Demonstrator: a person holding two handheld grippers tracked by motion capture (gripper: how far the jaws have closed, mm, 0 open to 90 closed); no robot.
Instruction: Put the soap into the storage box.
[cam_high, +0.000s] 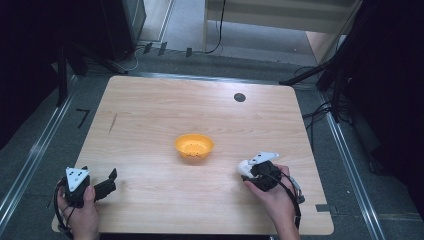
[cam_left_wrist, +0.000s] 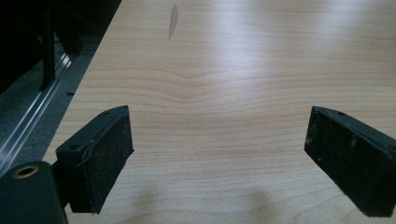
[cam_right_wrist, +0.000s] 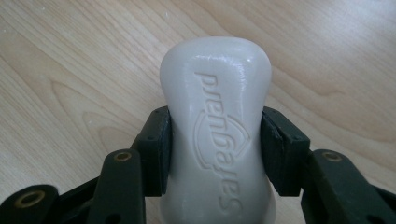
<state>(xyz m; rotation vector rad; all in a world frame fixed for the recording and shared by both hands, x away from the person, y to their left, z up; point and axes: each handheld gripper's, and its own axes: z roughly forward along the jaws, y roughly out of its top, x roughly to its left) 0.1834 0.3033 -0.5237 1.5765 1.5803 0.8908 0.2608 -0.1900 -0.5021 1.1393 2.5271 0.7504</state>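
A white bar of soap with raised lettering sits between the black jaws of my right gripper, both pads pressing its narrow waist. In the high view that right gripper is at the table's front right, the white soap poking out toward the left. An orange bowl stands mid-table, a short way up and left of the soap. My left gripper rests at the front left corner, jaws wide apart; in its own view the left gripper has nothing but bare wood between its pads.
The light wooden table has a dark round hole near its far edge and a faint dark streak at the left. Metal rails and cables run along the floor on both sides.
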